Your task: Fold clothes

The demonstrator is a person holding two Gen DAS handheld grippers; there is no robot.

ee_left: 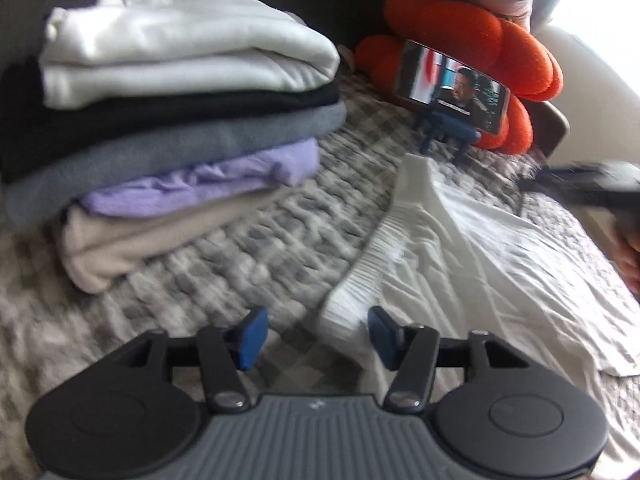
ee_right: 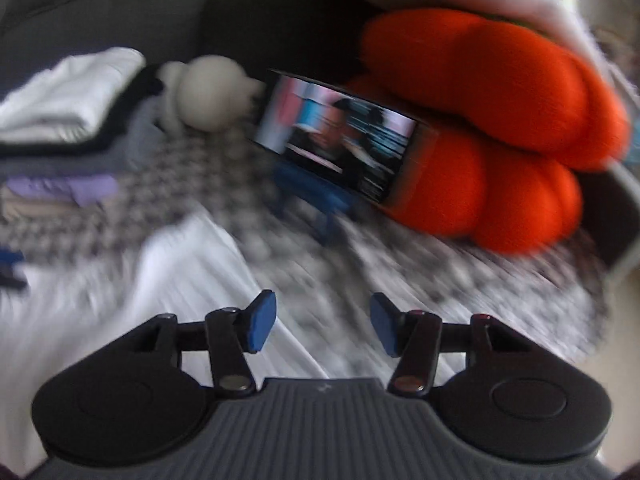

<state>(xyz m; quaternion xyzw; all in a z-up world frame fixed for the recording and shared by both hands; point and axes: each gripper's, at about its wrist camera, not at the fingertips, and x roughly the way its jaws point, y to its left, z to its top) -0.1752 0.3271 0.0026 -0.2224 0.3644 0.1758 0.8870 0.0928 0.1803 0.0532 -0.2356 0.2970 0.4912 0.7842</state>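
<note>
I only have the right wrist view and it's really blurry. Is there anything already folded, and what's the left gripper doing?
Observer: Yes. The left wrist view shows a folded stack on the checked bedspread: white on top, then black, grey, lilac and beige.
Operator: And the left gripper?
Observer: The left gripper is open and holds nothing; the ribbed hem of the white garment lies just ahead of its right finger.
Operator: Is that garment folded yet?
Observer: No, it lies spread and wrinkled on the bedspread, right of the stack.
Operator: Can you see my gripper from there?
Observer: Only as a dark blur at the right edge, the right gripper itself is open.
</note>
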